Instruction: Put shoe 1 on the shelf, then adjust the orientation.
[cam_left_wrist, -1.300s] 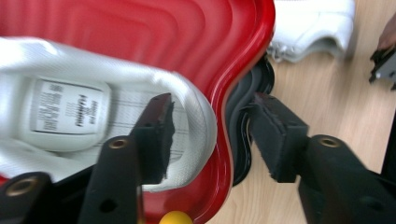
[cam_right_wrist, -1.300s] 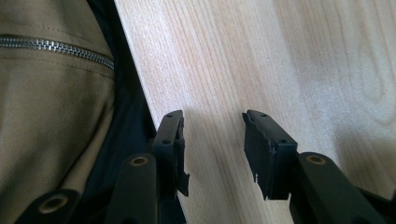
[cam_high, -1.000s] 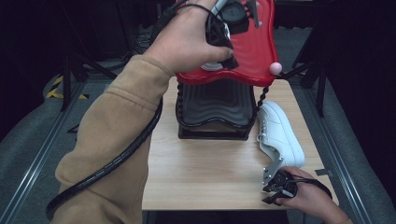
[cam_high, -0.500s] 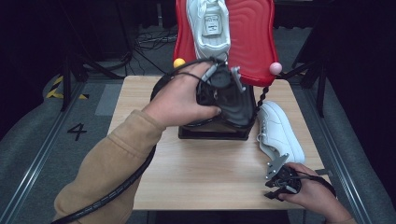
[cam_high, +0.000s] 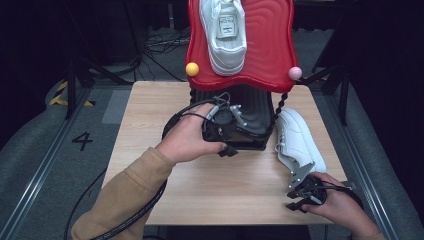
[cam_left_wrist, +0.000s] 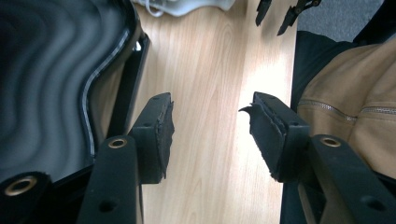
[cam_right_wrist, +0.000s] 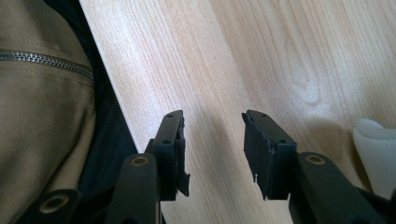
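Left tool (cam_high: 231, 131), jaws spread, empty, now drawn back from red lid (cam_high: 260, 50) to black base (cam_high: 260, 112); one shoe (cam_high: 223, 35) on raised lid. Right tool (cam_high: 300, 192) spread, idle, near second shoe (cam_high: 297, 140) on counter (cam_high: 225, 185).

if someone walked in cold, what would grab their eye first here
Most likely the wavy red shelf at the far edge of the table, carrying a white shoe, with a yellow ball and a pink ball at its corners. Below it sits a black wavy shelf; a second white shoe lies on the table at its right. The left gripper hangs open by the black shelf.
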